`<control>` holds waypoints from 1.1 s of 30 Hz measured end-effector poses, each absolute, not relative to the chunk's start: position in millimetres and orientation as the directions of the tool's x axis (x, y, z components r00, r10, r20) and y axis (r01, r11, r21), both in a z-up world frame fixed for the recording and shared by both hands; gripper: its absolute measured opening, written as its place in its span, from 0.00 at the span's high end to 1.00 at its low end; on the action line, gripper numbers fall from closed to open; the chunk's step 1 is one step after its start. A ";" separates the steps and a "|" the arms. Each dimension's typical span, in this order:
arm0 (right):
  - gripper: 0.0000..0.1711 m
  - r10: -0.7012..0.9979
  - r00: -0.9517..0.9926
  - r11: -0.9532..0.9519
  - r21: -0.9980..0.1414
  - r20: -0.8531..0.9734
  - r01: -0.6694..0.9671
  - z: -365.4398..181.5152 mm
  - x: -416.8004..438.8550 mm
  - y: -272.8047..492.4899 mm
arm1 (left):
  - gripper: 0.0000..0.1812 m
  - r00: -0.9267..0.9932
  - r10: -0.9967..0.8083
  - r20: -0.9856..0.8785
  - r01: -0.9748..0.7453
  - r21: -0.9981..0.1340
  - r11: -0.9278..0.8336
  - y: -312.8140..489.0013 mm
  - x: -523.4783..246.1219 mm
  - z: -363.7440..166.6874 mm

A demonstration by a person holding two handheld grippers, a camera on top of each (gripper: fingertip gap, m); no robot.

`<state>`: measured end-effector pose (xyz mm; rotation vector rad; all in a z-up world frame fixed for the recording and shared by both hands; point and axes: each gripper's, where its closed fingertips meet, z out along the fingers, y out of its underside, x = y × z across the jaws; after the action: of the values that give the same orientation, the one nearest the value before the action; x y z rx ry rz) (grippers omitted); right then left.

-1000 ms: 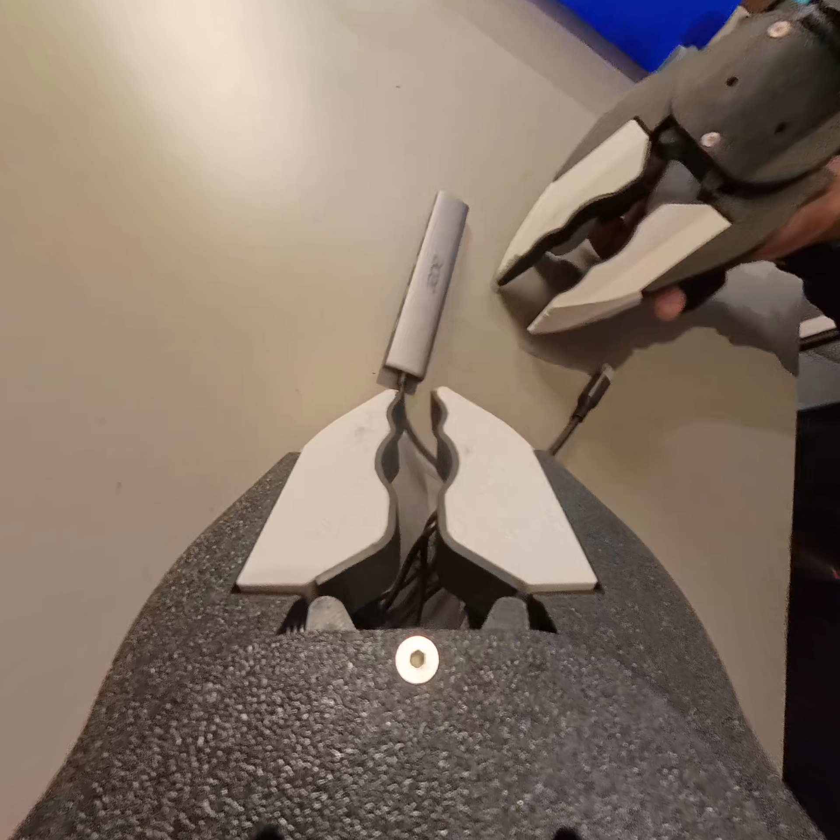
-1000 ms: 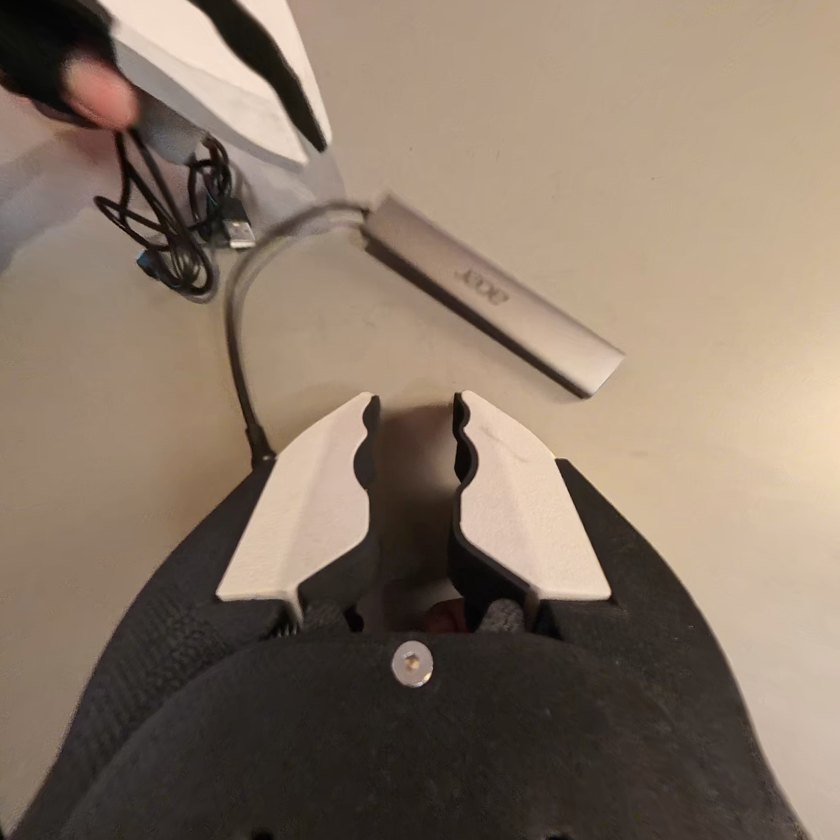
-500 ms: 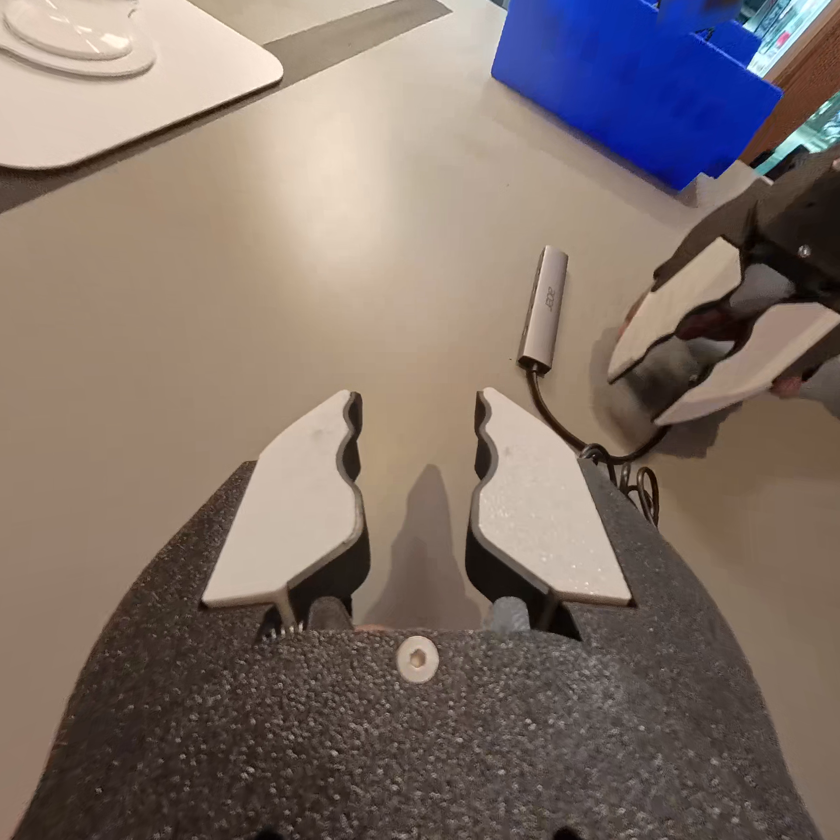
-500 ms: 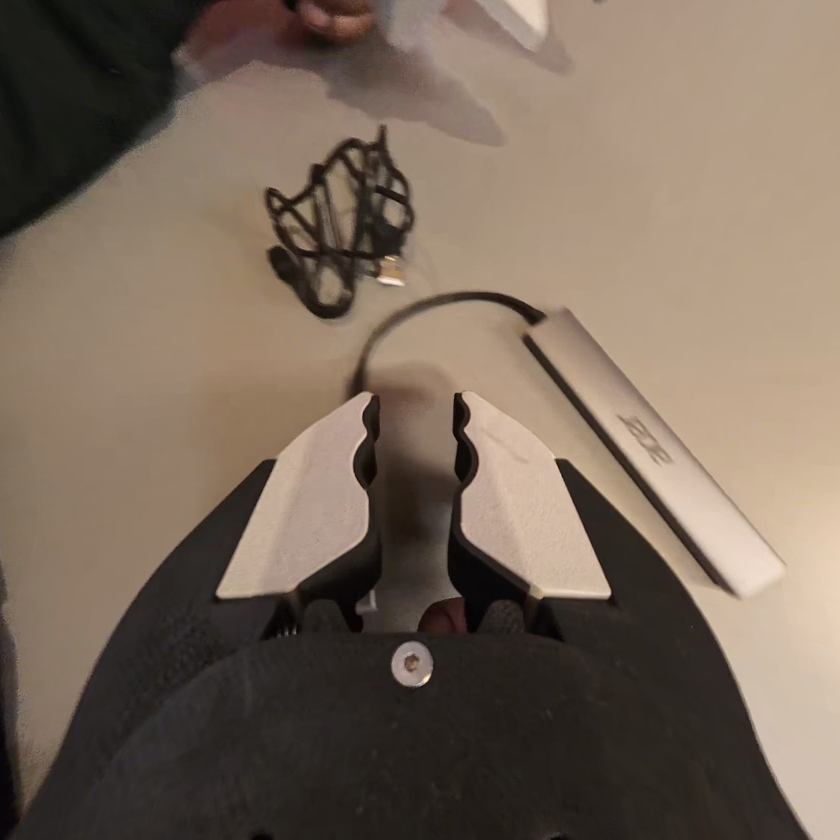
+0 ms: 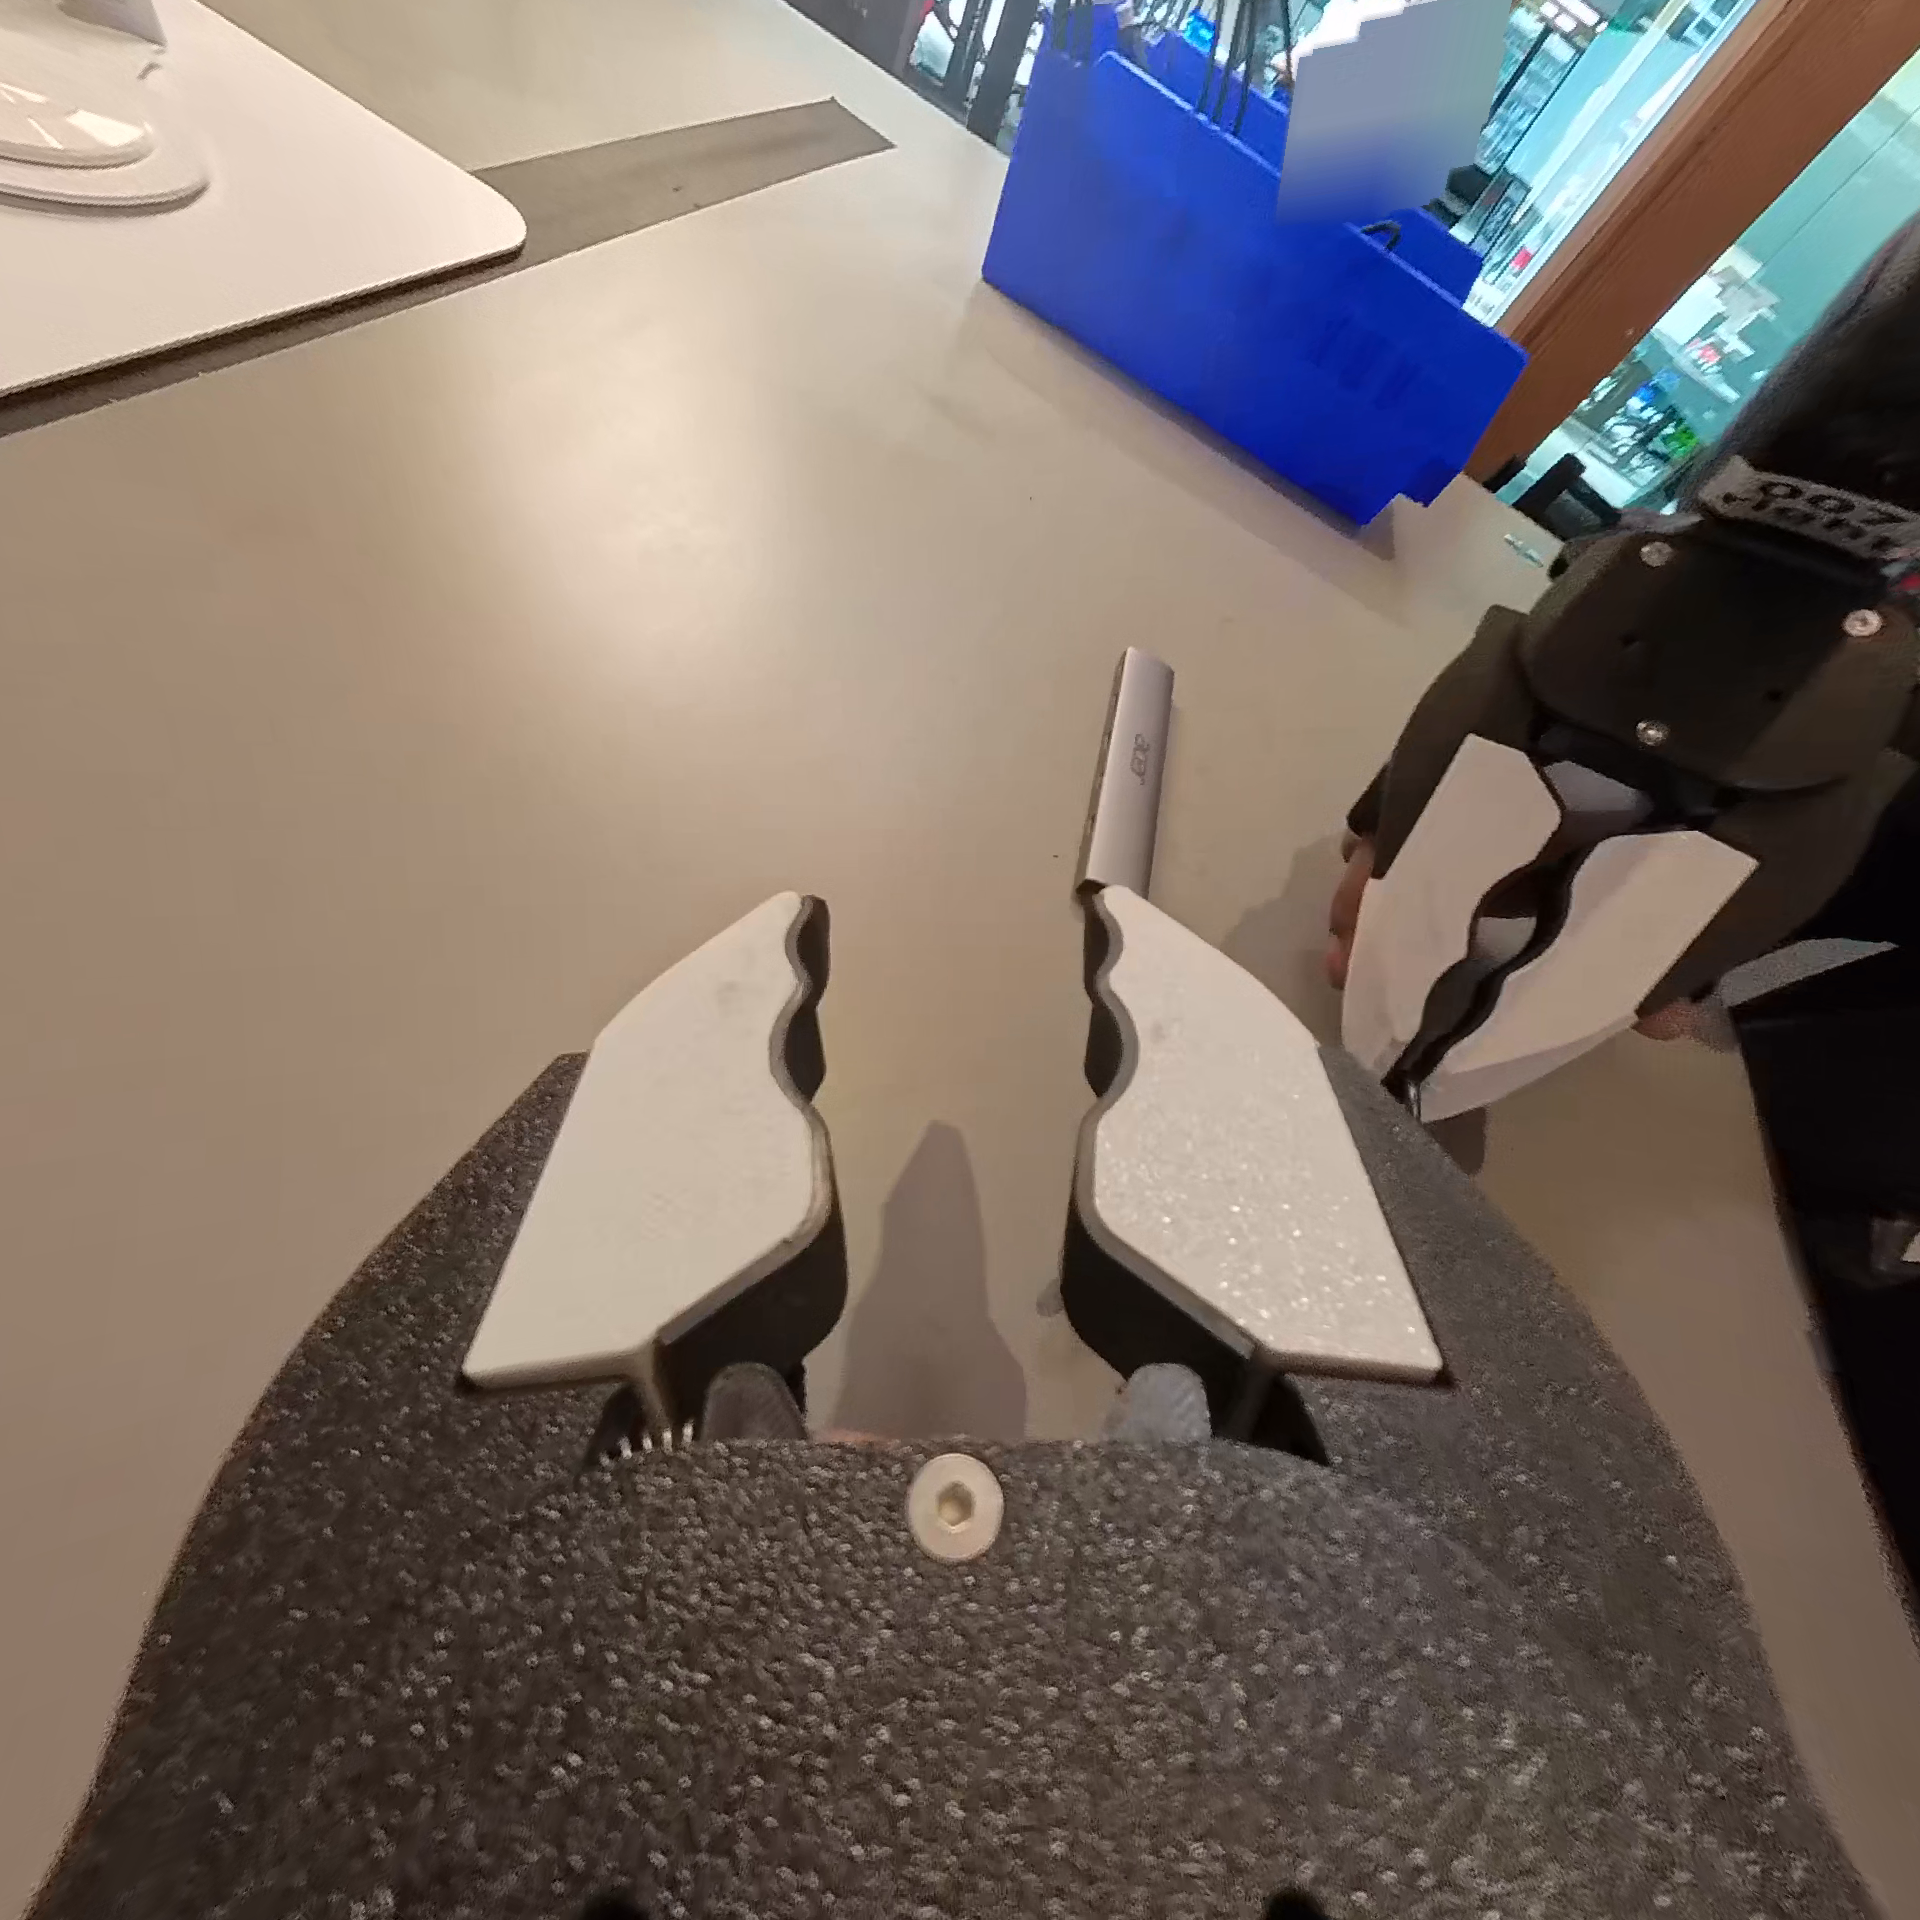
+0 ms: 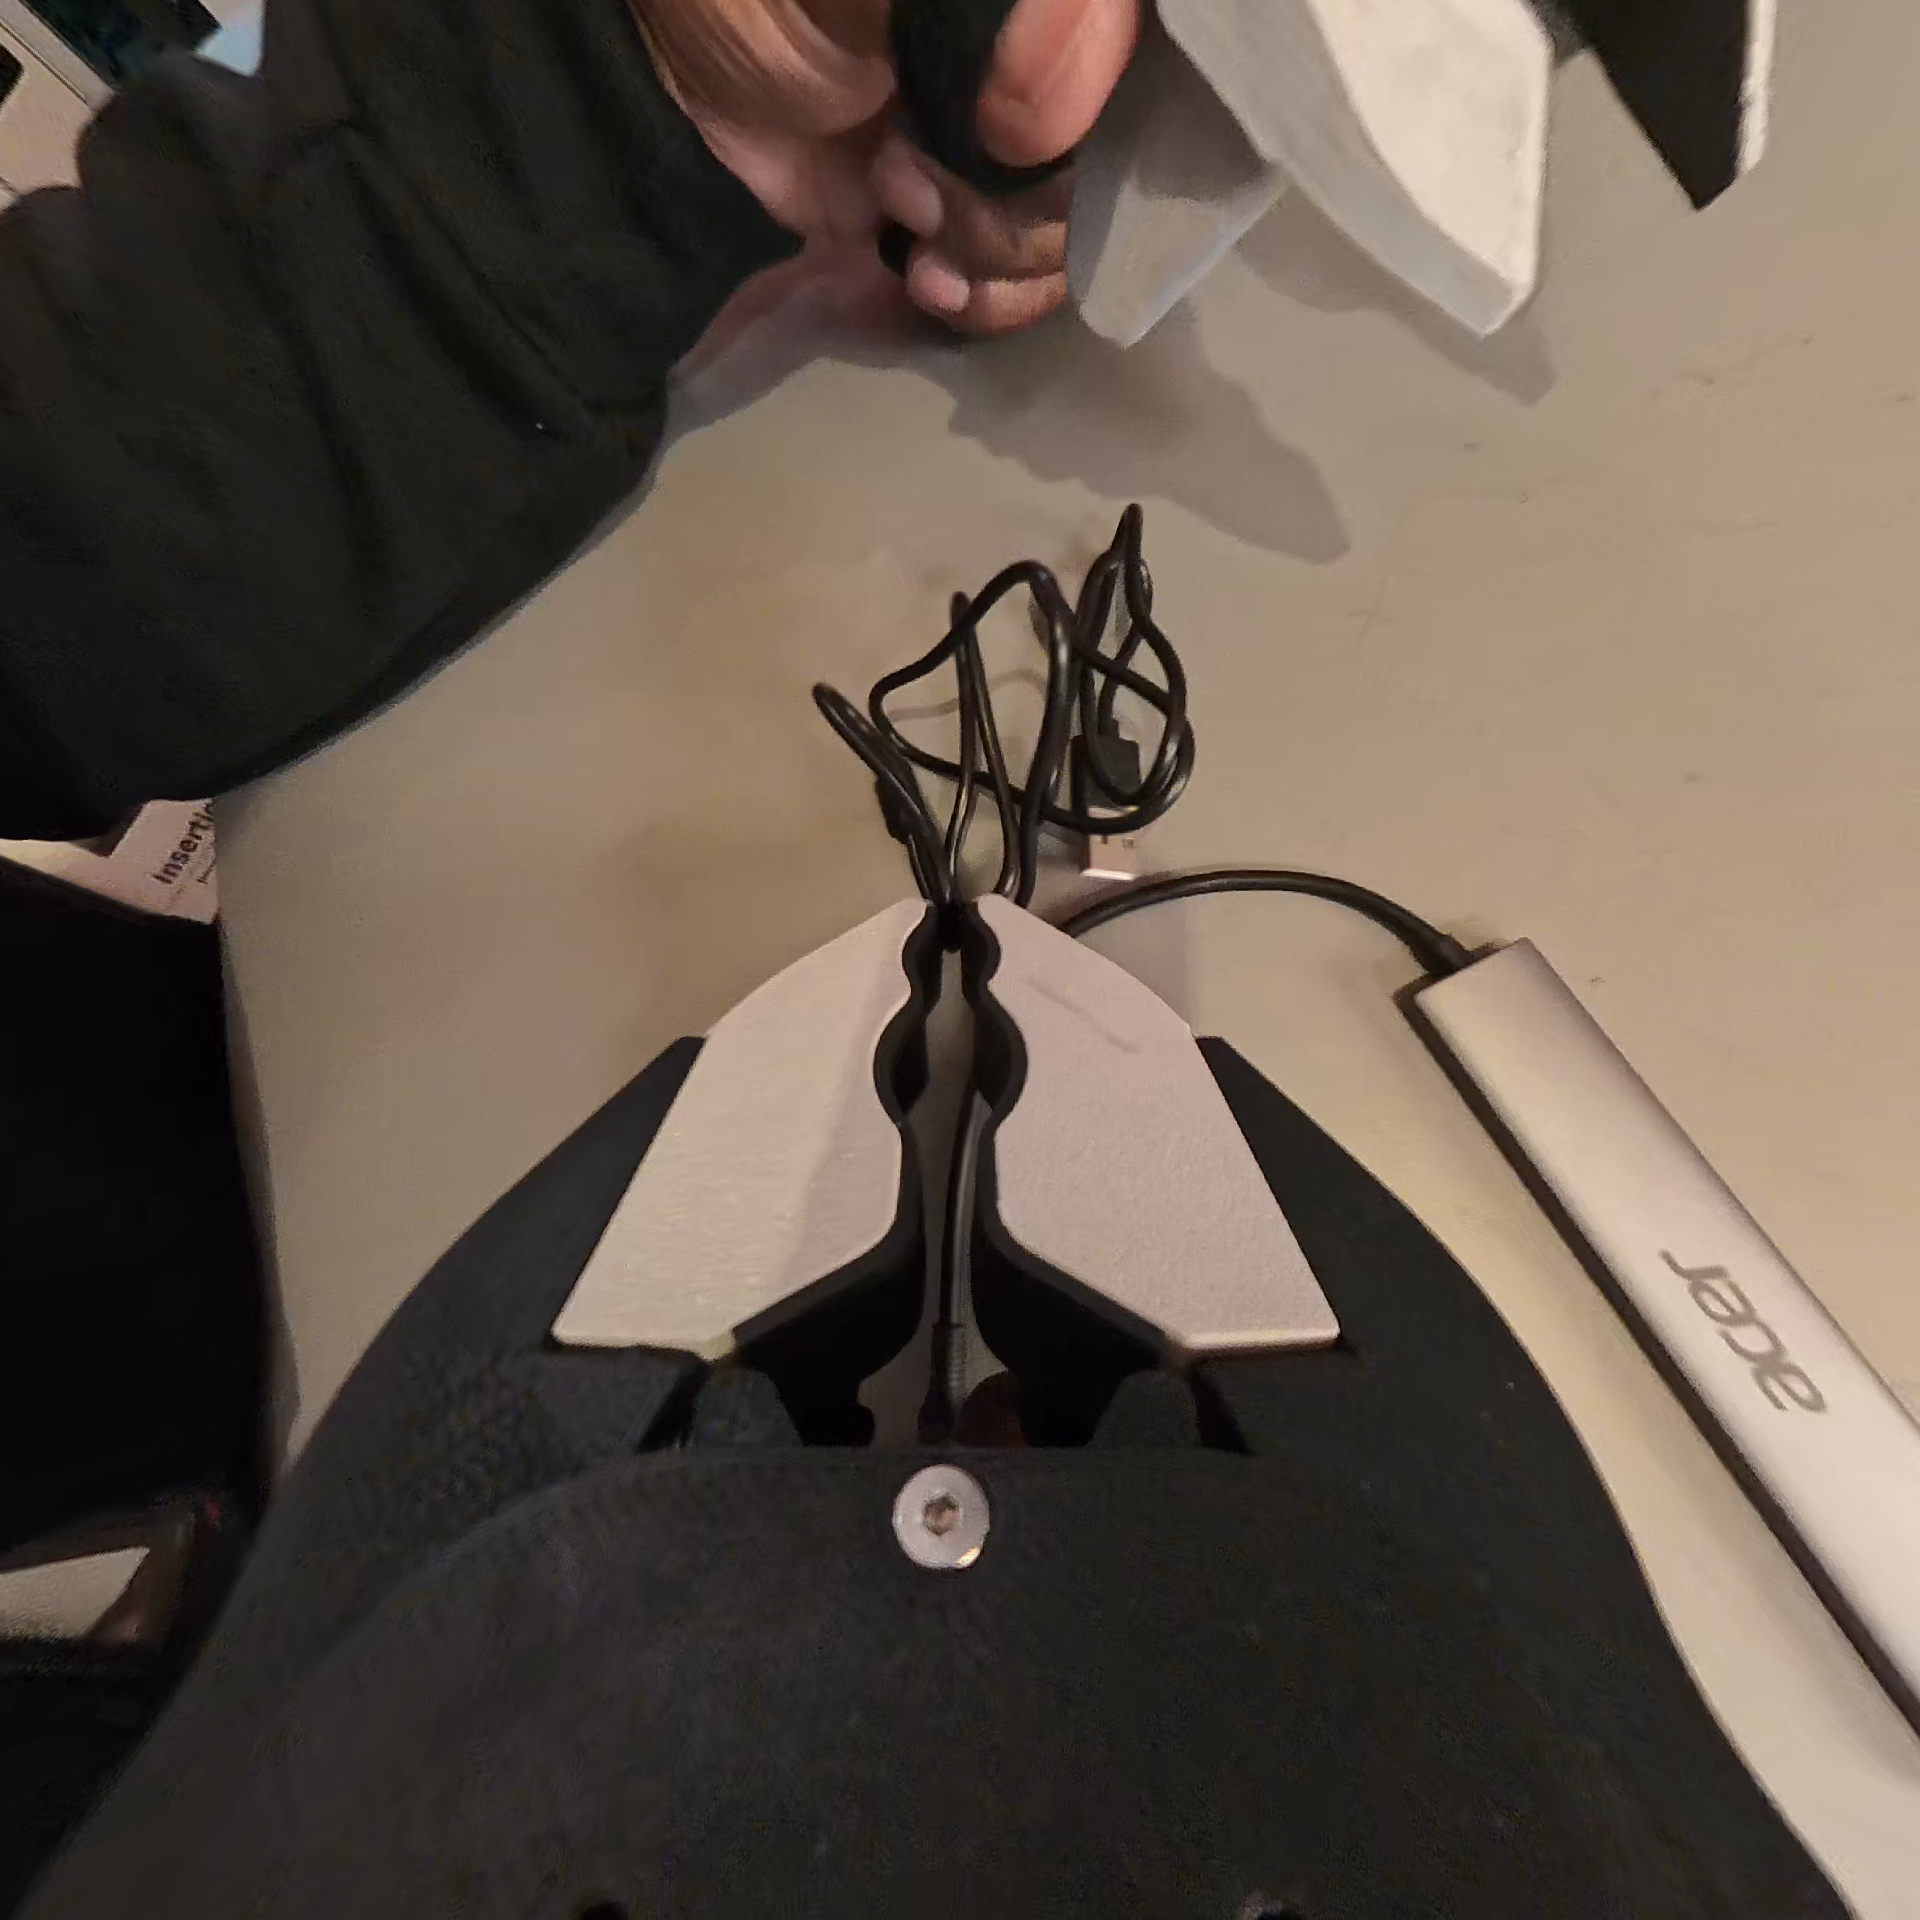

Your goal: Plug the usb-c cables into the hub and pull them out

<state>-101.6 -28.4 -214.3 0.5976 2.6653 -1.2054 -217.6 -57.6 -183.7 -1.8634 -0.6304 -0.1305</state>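
On the beige tabletop point(image 6: 1558, 623), the slim silver metal hub point(image 6: 1662, 1226) lies at 3 o'clock of the right tool point(image 6: 948, 920). The tangled black cable bundle point(image 6: 1029, 717) sits at that tool's 12 o'clock, the left tool point(image 6: 1299, 156) beyond it.

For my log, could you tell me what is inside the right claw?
The right claw is shut on a black cable from the tangled bundle; the pinched stretch is covered by its fingers.
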 end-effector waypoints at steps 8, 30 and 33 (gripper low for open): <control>0.99 0.272 -0.903 0.578 -0.694 -0.332 0.429 -191.2 -115.3 -16.3 | 0.77 0.915 0.165 0.367 0.382 -0.922 -0.067 -51.3 -197.2 -139.2; 0.98 0.230 -0.899 0.362 -0.825 -0.372 0.434 -160.0 -216.7 -45.7 | 0.99 0.847 0.243 0.472 0.510 -0.850 -0.129 -40.7 -214.7 -165.7; 0.96 0.290 -0.901 0.252 -0.883 -0.322 0.397 -157.5 -233.9 -44.1 | 0.99 0.807 0.292 0.514 0.530 -0.848 0.028 -53.5 -238.9 -154.6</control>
<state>-233.9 -44.1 -157.5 0.6633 2.4104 -1.7445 -238.9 -53.5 -154.6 -1.5690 -0.6740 -0.2071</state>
